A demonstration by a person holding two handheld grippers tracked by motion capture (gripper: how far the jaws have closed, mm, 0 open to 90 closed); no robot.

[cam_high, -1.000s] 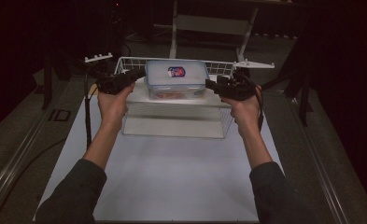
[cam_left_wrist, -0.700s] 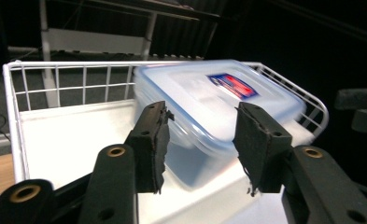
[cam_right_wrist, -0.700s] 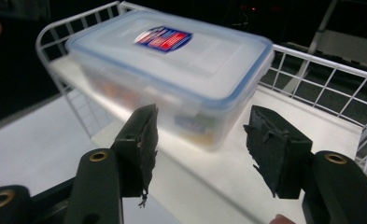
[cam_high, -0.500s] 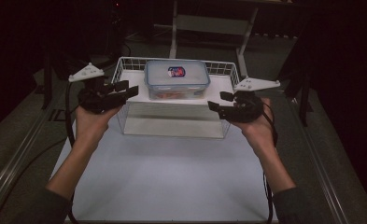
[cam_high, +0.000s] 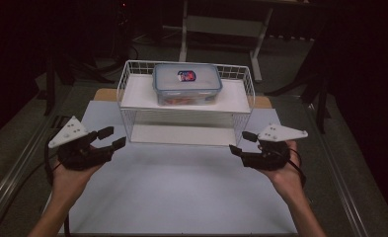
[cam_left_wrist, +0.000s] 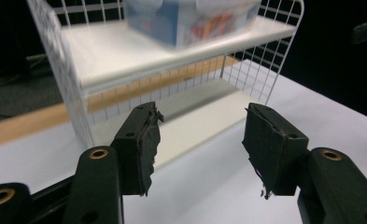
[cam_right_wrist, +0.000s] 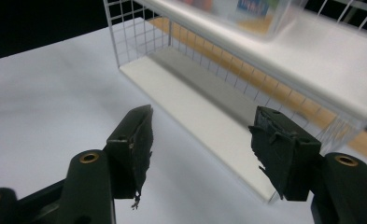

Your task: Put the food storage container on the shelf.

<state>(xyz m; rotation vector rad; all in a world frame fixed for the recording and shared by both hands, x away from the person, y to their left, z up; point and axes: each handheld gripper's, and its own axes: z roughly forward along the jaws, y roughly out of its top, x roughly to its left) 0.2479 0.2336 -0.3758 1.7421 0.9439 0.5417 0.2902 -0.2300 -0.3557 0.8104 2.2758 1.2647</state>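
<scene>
Both the left tongs (cam_high: 111,138) and right tongs (cam_high: 243,143) gape wide and empty before the wire rack (cam_high: 132,98) holding the lidded container (cam_high: 186,83).

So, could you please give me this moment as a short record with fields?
container: clear lidded plastic food box, blue label on lid
location: top shelf of the white wire rack
lower shelf: bare
left gripper: open, holding nothing, over the white table
right gripper: open, holding nothing, in front of the rack's right end
</scene>
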